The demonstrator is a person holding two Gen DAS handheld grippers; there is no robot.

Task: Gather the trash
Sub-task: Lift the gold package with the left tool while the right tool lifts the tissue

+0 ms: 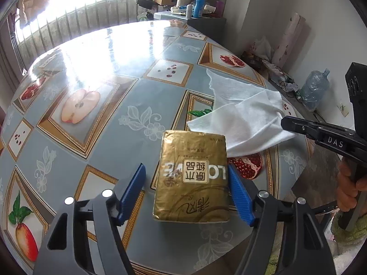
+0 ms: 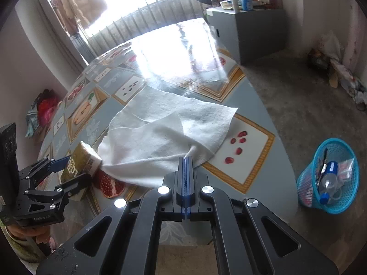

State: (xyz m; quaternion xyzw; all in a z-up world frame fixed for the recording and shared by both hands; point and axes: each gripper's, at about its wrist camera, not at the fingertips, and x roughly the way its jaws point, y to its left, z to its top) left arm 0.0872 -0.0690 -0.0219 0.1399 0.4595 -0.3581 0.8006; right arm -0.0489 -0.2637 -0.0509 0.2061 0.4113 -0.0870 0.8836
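Now the right claw [image 2: 186, 159] is clenched on the white tissue [image 2: 160, 135]. Meanwhile the left claw [image 1: 187, 192] straddles the gold tissue pack [image 1: 192, 176] on the bench [image 1: 91, 151], released.

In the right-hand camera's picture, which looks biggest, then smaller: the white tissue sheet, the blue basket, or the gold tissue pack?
1. White tissue sheet, by far.
2. Blue basket on the floor.
3. Gold tissue pack, though it is partly hidden by the fingers, so its place is unsure.

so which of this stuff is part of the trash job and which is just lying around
Job:
- white tissue, pinched by the right gripper
- blue basket on the floor, trash inside
- gold tissue pack, between the left gripper jaws

Lying about:
- blue bottle on the cabinet
- water jug
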